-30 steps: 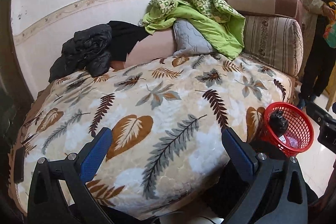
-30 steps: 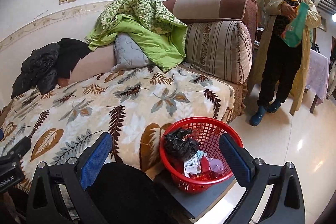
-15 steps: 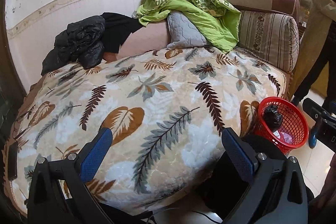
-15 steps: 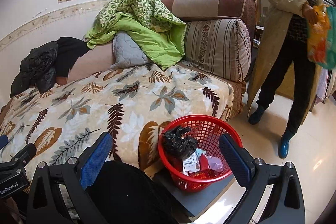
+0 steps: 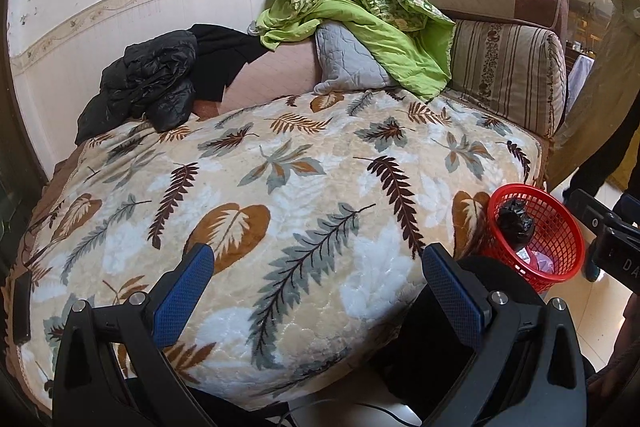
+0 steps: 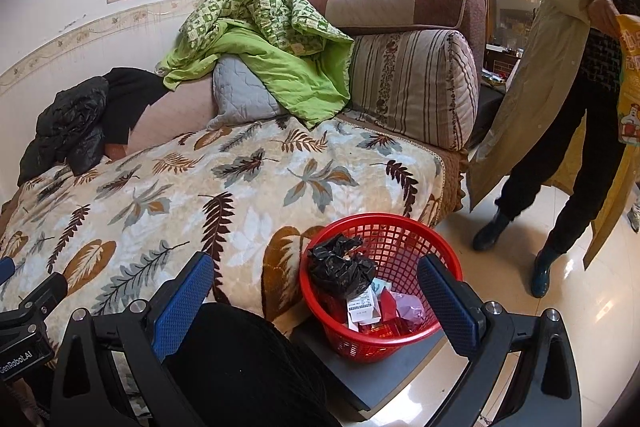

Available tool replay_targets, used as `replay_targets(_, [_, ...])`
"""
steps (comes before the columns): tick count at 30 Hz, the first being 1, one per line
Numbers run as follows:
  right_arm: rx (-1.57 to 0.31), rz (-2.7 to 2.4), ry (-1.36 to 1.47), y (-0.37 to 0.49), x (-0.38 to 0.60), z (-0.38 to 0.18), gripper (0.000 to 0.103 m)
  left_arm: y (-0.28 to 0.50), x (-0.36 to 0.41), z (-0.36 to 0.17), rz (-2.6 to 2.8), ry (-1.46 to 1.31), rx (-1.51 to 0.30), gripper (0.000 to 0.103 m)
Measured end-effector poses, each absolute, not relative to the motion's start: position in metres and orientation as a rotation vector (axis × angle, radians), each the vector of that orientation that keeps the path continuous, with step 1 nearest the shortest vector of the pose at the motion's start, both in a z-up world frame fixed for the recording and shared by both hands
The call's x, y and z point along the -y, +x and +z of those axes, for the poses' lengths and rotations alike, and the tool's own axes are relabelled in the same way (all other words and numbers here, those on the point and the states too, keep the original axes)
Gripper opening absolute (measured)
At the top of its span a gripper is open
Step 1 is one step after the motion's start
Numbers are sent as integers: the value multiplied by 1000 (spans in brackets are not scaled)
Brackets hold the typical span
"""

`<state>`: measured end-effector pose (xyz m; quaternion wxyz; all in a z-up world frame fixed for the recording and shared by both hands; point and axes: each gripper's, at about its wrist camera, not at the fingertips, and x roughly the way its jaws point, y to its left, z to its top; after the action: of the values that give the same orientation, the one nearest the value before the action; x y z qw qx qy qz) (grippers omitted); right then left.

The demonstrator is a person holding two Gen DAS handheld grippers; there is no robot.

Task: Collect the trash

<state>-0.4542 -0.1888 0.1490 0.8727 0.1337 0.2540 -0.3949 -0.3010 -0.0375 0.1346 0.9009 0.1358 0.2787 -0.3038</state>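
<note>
Both tongs, left gripper (image 5: 318, 291) and right gripper (image 6: 316, 295), hang spread and empty, the right over the red basket (image 6: 404, 227) holding gathered trash.

A leaf-patterned blanket (image 5: 280, 211) covers a sofa (image 6: 416, 7) against a white wall. A green quilt (image 5: 360, 7) drapes over a grey cushion (image 5: 348, 63), with a black jacket (image 5: 148, 79) heaped at the far end. A person in a long beige coat (image 6: 532, 75) stands on the glossy floor.
</note>
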Motion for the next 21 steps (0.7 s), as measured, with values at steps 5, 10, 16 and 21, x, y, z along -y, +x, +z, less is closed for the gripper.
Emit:
replay_targets(5, [-535,-827,282,-454,188,147,103,-301,39,133,-634,281,-583,103])
replay_targets(10, [-541,-826,286,-453,189,146,103,-303,41,132,-638,283,-590,103])
replay_targets(16, [-548,-823,287,-452,187,146,103,-301,40,133,-639,279,-590,103])
replay_targets(21, [-550,-824,292,-452,189,146,103,-301,39,130,-642,281,-597,103])
